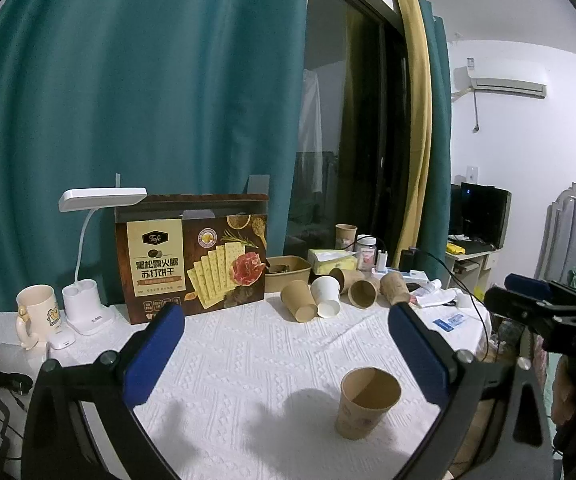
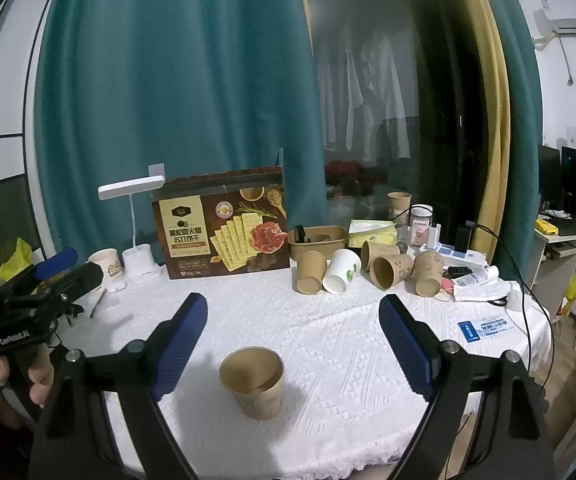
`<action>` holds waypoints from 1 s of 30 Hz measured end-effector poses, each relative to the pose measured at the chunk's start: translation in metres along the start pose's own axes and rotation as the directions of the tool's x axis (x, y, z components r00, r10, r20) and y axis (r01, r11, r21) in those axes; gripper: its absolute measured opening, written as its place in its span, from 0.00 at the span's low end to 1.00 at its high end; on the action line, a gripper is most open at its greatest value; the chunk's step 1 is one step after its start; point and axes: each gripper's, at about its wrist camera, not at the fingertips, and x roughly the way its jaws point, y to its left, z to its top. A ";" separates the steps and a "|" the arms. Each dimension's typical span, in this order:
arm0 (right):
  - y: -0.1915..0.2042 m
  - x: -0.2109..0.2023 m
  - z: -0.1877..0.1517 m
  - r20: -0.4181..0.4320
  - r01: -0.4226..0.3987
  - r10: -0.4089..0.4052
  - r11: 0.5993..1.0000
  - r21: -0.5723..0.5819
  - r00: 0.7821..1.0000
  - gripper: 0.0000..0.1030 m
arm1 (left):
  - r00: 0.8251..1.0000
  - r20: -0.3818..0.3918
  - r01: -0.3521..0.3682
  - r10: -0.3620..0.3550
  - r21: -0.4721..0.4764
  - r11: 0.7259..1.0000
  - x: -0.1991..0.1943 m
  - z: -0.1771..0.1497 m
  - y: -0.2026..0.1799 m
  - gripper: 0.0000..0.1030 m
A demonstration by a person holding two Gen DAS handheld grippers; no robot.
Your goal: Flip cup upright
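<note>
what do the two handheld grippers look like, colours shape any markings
Both match: the left gripper and right gripper each have two black angular arms with silver bolt heads, tipped by long ribbed blue pads. From outside, the left gripper's body is black with white lettering on its side and a blue pad at the front; bare fingers grip its handle. No sleeves or cables are visible on them.

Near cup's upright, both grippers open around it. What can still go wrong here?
1. The brown paper cup stands free, light and empty, between the right gripper fingers; a sideways pull-back could tip it.
2. The left gripper also brackets it, and a finger sits close.
3. The tipped cups behind lie loose and could roll if brushed.
</note>
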 end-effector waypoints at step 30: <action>0.001 -0.002 -0.010 -0.014 0.006 -0.006 1.000 0.022 1.000 0.84 | 1.000 0.017 -0.005 0.005 -0.019 1.000 -0.010 -0.002 0.001 0.99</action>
